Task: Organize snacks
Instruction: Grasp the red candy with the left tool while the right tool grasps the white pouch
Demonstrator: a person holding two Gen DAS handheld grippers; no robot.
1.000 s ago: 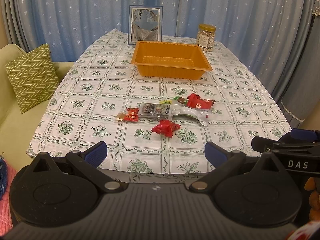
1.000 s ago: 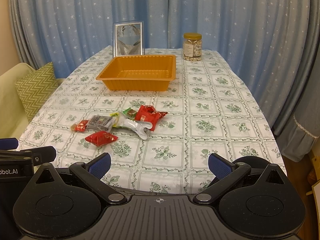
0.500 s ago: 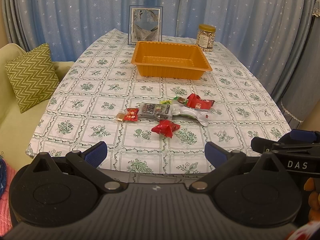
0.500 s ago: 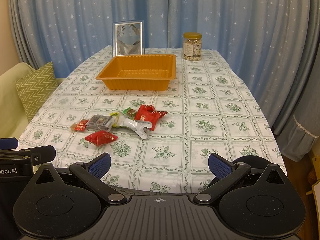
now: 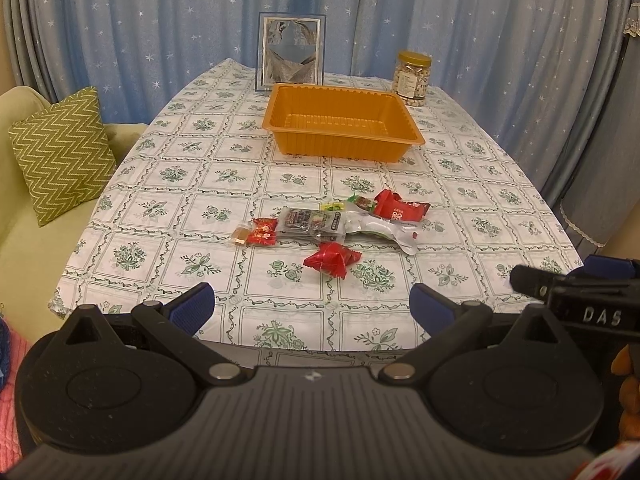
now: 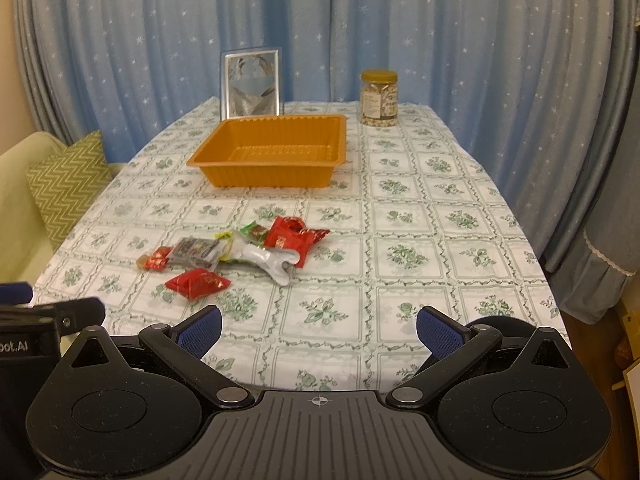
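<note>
Both grippers, left gripper [image 5: 311,306] and right gripper [image 6: 319,328], gape wide, holding nothing; "DAS" reads on the right one; snacks [image 5: 334,226] lie heaped before the tray [image 5: 342,125].

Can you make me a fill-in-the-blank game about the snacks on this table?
1. The tray on the table is colored ____.
2. The number of snacks inside the tray is ____.
3. The jar with the gold lid stands to the ____ of the picture frame.
4. Both the left gripper and the right gripper are ____.

Missing words: orange; zero; right; open
</note>
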